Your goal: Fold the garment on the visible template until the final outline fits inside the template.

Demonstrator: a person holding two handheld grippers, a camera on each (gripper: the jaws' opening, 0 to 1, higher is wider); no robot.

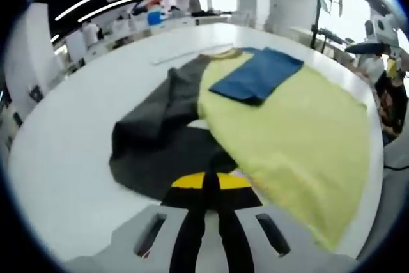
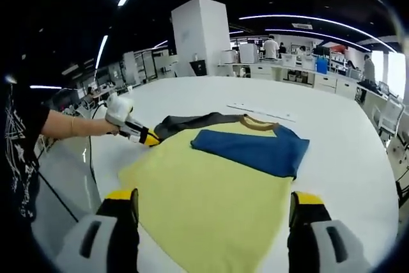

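The white bench (image 2: 345, 151) carries the whole job, and no separate template outline can be made out on it in either view, so whether the garment fits inside it cannot be judged from here

The garment (image 2: 211, 196) is a shirt with a yellow body, lying mostly flat near the middle of the bench. Its blue sleeve (image 2: 252, 148) is already folded in across the chest, just below the brown collar (image 2: 257, 123). That looks like the first fold done

The dark grey sleeve (image 1: 160, 113) is the part in hand. In the left gripper view it is bunched and turned over beside the yellow body, and in the right gripper view it trails from the collar toward the left claw (image 2: 148, 137)

The left claw's own jaws (image 1: 206, 187) are together, pinched on the dark grey cloth at its near edge, so the second sleeve fold appears to be under way and not yet laid down

The right claw (image 2: 214, 212) stands apart with nothing between the jaws, hovering above the near hem of the yellow body. A person's arm (image 2: 67, 126) reaches in from the left holding the other tool

My reading: roughly a third done. Left to do are laying the grey sleeve over the chest, then folding the long yellow body up so the outline shrinks

A thin pale strip (image 2: 262, 112) lies on the bench beyond the collar
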